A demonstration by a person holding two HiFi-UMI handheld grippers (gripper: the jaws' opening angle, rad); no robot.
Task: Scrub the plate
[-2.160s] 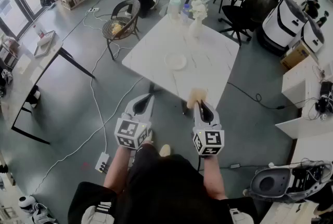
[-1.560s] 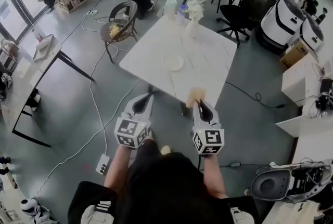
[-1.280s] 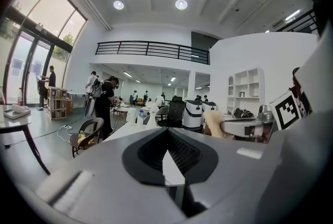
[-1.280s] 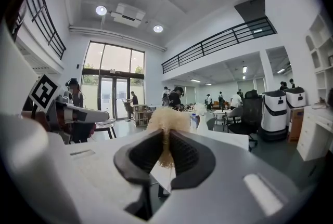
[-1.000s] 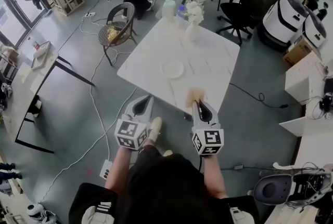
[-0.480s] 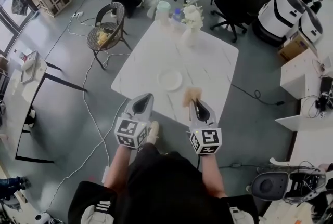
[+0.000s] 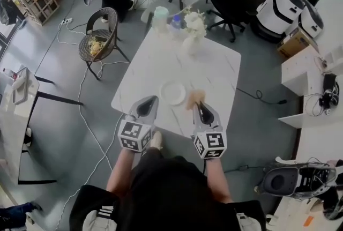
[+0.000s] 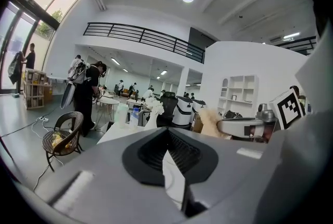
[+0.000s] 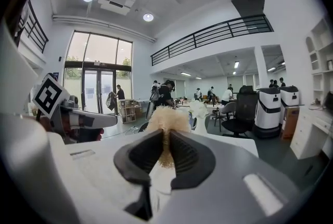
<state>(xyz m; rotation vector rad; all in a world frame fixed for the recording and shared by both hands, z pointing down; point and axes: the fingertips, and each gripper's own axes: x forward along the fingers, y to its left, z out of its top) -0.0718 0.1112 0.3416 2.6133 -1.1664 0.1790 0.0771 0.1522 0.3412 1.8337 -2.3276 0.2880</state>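
Note:
A small white plate [image 7: 172, 92] lies near the front edge of the white marble table [image 7: 155, 66]. My right gripper [image 7: 199, 109] is shut on a tan fluffy scrubber [image 7: 195, 98], held just right of the plate over the table's front edge. The scrubber [image 9: 166, 123] sticks out between the jaws in the right gripper view. My left gripper [image 7: 147, 106] is shut with nothing in it, just short of the table's front edge, left of the plate. In the left gripper view the jaws [image 8: 167, 154] are closed and the scrubber [image 8: 212, 122] shows at right.
A white vase of flowers [image 7: 193, 31], a bottle [image 7: 176, 23] and a pale green container [image 7: 160, 16] stand at the table's far edge. A wicker chair [image 7: 97, 41] is at far left, a black office chair [image 7: 242, 2] at far right. Cables cross the grey floor. People stand beyond.
The person has walked closer to the table. Both grippers have come up to its front edge, the scrubber now beside the plate. Both grippers stay shut.

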